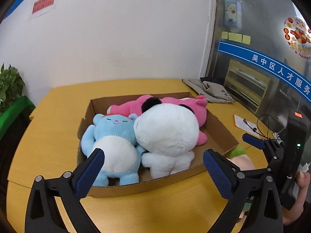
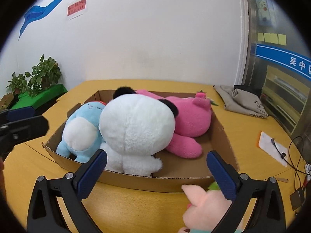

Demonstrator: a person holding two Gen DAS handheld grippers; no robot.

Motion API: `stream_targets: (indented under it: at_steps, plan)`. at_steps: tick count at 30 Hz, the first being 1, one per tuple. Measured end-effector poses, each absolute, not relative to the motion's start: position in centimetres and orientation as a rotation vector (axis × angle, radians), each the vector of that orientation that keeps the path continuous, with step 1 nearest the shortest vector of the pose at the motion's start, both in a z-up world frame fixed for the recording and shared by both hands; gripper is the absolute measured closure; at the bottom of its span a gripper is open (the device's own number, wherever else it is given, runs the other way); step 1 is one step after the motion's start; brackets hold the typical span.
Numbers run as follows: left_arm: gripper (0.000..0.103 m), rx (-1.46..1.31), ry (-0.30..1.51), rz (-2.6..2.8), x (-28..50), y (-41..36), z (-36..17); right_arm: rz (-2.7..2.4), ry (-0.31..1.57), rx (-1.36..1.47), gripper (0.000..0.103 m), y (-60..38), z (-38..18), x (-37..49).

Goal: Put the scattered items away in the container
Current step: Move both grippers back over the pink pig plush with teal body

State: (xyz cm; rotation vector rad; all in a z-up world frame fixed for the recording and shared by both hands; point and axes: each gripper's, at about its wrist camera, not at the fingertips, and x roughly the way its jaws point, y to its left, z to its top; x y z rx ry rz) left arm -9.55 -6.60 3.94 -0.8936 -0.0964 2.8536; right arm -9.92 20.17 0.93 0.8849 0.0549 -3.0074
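Observation:
A shallow cardboard box point(image 1: 223, 130) point(image 2: 223, 136) on the yellow table holds a blue plush point(image 1: 114, 136) point(image 2: 81, 132), a white panda plush point(image 1: 167, 130) point(image 2: 136, 124) and a pink plush point(image 1: 194, 108) point(image 2: 190, 120). A pale pink plush with a green part point(image 2: 204, 205) point(image 1: 241, 159) lies on the table outside the box's near right corner. My left gripper point(image 1: 153, 167) is open and empty, just in front of the box. My right gripper point(image 2: 157, 170) is open over the box's near wall, with the pale pink plush beside its right finger point(image 2: 223, 176).
A grey cloth bag point(image 1: 211, 89) point(image 2: 243, 101) lies at the table's far right. A white card with a cable point(image 2: 272, 147) point(image 1: 245, 124) and black wires lie at the right edge. Potted plants point(image 2: 35, 79) stand beyond the left edge. A white wall is behind.

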Motion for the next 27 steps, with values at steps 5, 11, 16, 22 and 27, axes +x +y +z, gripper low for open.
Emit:
stream_targets:
  at_steps: [5, 11, 16, 22, 27]
  plan:
    - [0.000, -0.875, -0.078, 2.860, -7.7, -6.2, 4.8, -3.008, 0.052, 0.877, 0.001, 20.4, 1.5, -8.7]
    - [0.000, -0.890, -0.077, 2.846, -6.4, -5.2, 4.2, -3.015, 0.059, 0.879, 0.001, 20.9, 1.7, -7.2]
    - [0.000, -0.908, -0.081, 2.836, -5.8, -4.7, 3.6, -3.019, 0.050, 0.890, 0.001, 21.3, 1.7, -6.4]
    - [0.000, -0.925, -0.078, 2.816, -5.6, -3.9, 2.9, -3.022, 0.054, 0.904, 0.001, 21.4, 1.6, -5.8]
    - [0.000, -0.928, -0.063, 2.796, -5.4, -3.2, 2.6, -3.028, 0.058, 0.913, 0.001, 21.6, 1.5, -5.5]
